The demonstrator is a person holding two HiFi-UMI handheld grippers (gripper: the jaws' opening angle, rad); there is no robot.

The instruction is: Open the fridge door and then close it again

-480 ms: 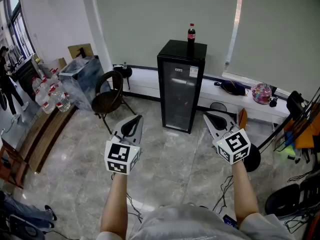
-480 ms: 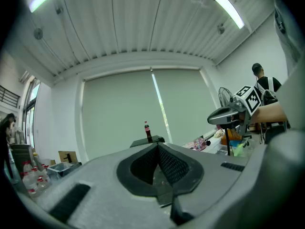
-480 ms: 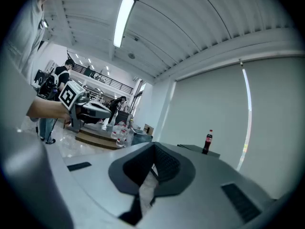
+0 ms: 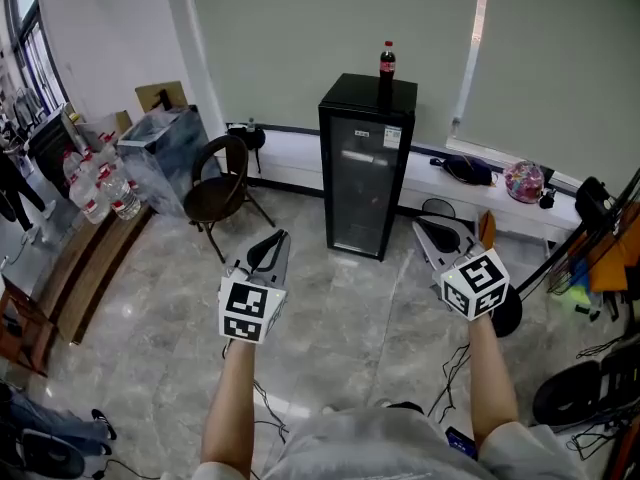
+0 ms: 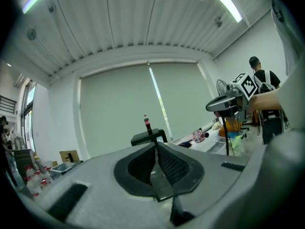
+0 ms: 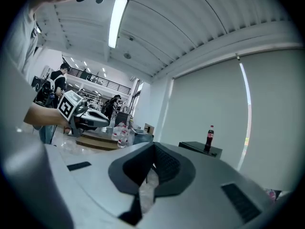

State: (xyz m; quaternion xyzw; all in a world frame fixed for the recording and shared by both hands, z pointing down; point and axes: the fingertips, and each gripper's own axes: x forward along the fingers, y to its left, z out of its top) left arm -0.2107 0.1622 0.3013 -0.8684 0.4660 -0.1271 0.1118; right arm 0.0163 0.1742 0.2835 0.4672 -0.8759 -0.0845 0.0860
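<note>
A tall black fridge (image 4: 364, 173) with a glass door stands shut against the far wall, a cola bottle (image 4: 386, 71) on its top. Both grippers hover above the floor well short of it. My left gripper (image 4: 278, 238) is shut and empty, to the fridge's lower left. My right gripper (image 4: 422, 230) is shut and empty, to its lower right. In the left gripper view the closed jaw tips (image 5: 156, 144) point toward the fridge top (image 5: 148, 138) and the bottle (image 5: 147, 125). The right gripper view shows the bottle (image 6: 208, 138) beyond its closed jaws (image 6: 153, 146).
A dark chair (image 4: 222, 194) stands left of the fridge, with a covered box (image 4: 165, 155) and several water bottles (image 4: 98, 192) further left. A low ledge (image 4: 480, 193) holding bags runs right of the fridge. Stands, cables and gear (image 4: 590, 268) crowd the right side. People stand in the background.
The view has shifted slightly closer to the fridge; both grippers sit a little nearer it. Jaws stay shut.
</note>
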